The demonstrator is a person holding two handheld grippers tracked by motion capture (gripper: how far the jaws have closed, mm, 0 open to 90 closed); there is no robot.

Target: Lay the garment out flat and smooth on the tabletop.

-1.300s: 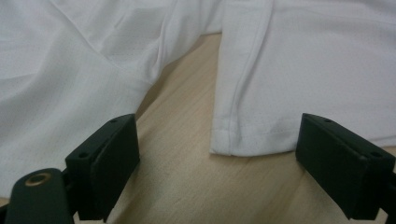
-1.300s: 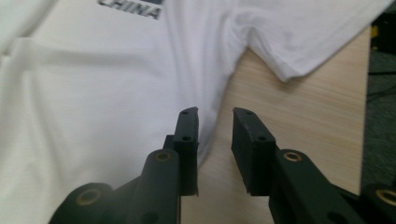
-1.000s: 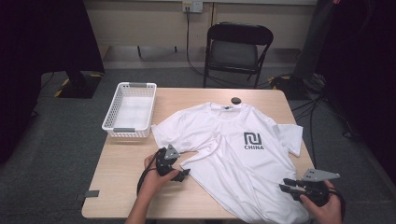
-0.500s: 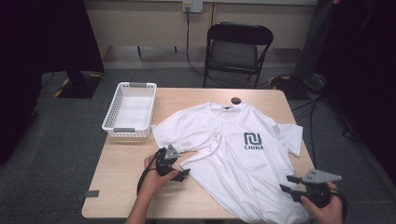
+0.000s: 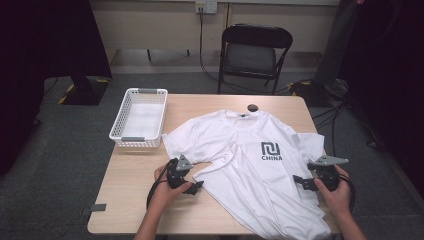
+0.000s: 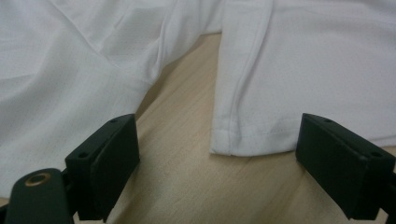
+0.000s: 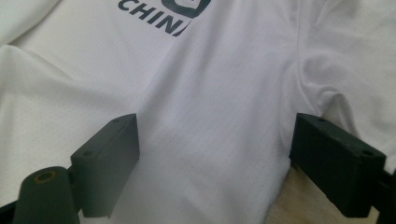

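A white T-shirt (image 5: 250, 165) with a dark logo and the word CHINA (image 5: 271, 151) lies spread on the wooden table (image 5: 132, 180), its left lower part folded in. At the fold's corner my left gripper (image 5: 198, 186) is open. In the left gripper view the hem corner (image 6: 233, 142) lies between the wide jaws of the left gripper (image 6: 217, 161), untouched. My right gripper (image 5: 299, 181) is over the shirt's right side below the sleeve. Its jaws have just been opening. The right gripper (image 7: 215, 158) hangs over flat cloth (image 7: 210, 93), pressing nothing.
A white mesh basket (image 5: 135, 141) stands at the table's left rear. A small black round object (image 5: 253, 107) lies by the collar. Behind the table is a black folding chair (image 5: 252, 50). A grey tape strip (image 5: 98, 207) sits near the front left corner.
The right gripper has moved away from the front edge, up along the shirt's right side, and its jaws now stand wide. The left gripper has stayed put.
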